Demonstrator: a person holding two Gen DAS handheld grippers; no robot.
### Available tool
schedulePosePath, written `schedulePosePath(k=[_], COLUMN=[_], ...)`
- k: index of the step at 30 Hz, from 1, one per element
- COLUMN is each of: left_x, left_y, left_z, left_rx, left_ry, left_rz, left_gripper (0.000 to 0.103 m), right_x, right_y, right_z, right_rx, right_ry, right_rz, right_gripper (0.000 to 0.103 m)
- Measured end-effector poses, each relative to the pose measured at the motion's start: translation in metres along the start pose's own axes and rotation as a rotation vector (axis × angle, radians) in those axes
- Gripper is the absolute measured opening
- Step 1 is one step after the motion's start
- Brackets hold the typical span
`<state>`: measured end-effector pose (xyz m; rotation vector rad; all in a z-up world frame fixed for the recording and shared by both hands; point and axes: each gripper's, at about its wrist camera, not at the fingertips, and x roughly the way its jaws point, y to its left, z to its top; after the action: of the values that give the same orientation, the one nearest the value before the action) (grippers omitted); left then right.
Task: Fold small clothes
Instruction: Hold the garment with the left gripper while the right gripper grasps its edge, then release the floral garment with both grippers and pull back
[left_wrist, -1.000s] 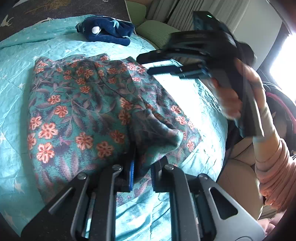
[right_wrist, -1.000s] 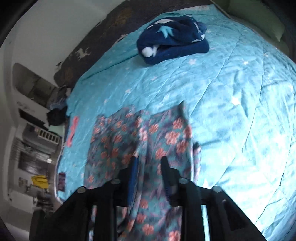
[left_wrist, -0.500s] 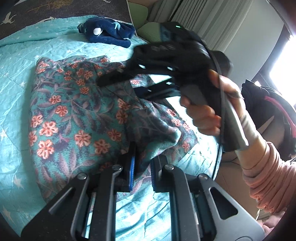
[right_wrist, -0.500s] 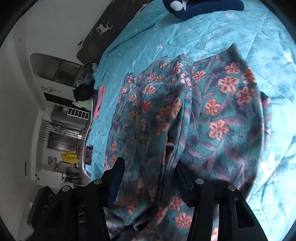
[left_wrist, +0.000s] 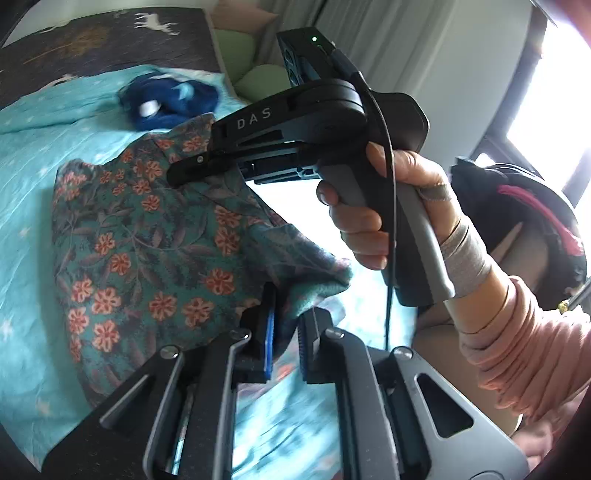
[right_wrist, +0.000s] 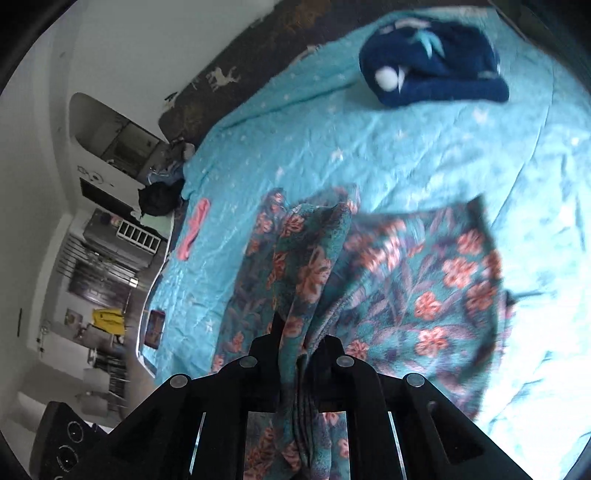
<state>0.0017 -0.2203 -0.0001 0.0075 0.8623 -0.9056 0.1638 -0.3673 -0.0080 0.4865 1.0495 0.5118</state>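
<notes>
On bedspread (right_wrist: 369, 147) | floral garment (left_wrist: 147, 240) | left gripper (left_wrist: 284, 332), right gripper (right_wrist: 301, 343) closing, both pinching it

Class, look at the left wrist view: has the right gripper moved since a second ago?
Yes. The right gripper has swung leftward and down over the floral garment, toward the blue bundle.

I am looking across a bed under a turquoise star-print quilt (right_wrist: 369, 147), a dark deer-print headboard (left_wrist: 110, 40) standing behind it. Daylight is pouring through a window (left_wrist: 554, 92) beside pale curtains (left_wrist: 388, 37). White walls (right_wrist: 129, 48) and a cluttered shelf (right_wrist: 122, 140) are showing beyond.
</notes>
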Motion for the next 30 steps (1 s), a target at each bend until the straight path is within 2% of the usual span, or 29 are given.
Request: schedulePosePath(k=[2, 6, 9, 11, 14, 17, 19, 21, 26, 28, 30], left_x=[0.006, 0.033, 0.067, 0.085, 0.085, 0.083, 0.082, 0.082, 0.084, 0.084, 0.082], left_y=[-0.011, -0.028, -0.027, -0.025, -0.027, -0.027, -0.025, -0.023, -0.016, -0.013, -0.014], left_z=[0.007, 0.008, 0.003, -0.002, -0.005, -0.002, -0.002, -0.003, -0.002, -0.002, -0.002], left_rx=[0.023, 0.071, 0.063, 0.038, 0.069, 0.054, 0.037, 0.040, 0.037, 0.027, 0.017], left_ry=[-0.002, 0.029, 0.097, 0.143, 0.132, 0.136, 0.139, 0.141, 0.148, 0.148, 0.150], left_rz=[-0.043, -0.066, -0.034, -0.034, -0.024, -0.034, -0.042, -0.039, -0.038, -0.041, -0.048], left_gripper=[0.011, 0.011, 0.011, 0.011, 0.012, 0.012, 0.012, 0.012, 0.012, 0.012, 0.012], right_x=[-0.019, -0.043, -0.026, -0.017, -0.022, -0.031, -0.031, -0.030, -0.004, 0.005, 0.007], right_y=[-0.001, -0.012, -0.035, -0.056, -0.076, -0.083, -0.083, -0.088, -0.098, -0.099, -0.093], right_z=[-0.001, -0.012, -0.021, -0.031, -0.036, -0.030, -0.018, -0.008, 0.024, 0.036, 0.047], right_rx=[-0.020, -0.050, -0.041, 0.007, 0.097, 0.117, 0.140, 0.169, 0.287, 0.310, 0.301], right_ry=[-0.031, -0.066, -0.018, 0.020, -0.007, -0.039, -0.066, -0.088, -0.085, -0.086, -0.105], right_rz=[-0.033, -0.146, -0.277, -0.301, -0.199, -0.147, -0.112, -0.057, 0.101, 0.104, 0.071], right_gripper=[0.010, 0.011, 0.021, 0.026, 0.032, 0.034, 0.042, 0.045, 0.046, 0.046, 0.045])
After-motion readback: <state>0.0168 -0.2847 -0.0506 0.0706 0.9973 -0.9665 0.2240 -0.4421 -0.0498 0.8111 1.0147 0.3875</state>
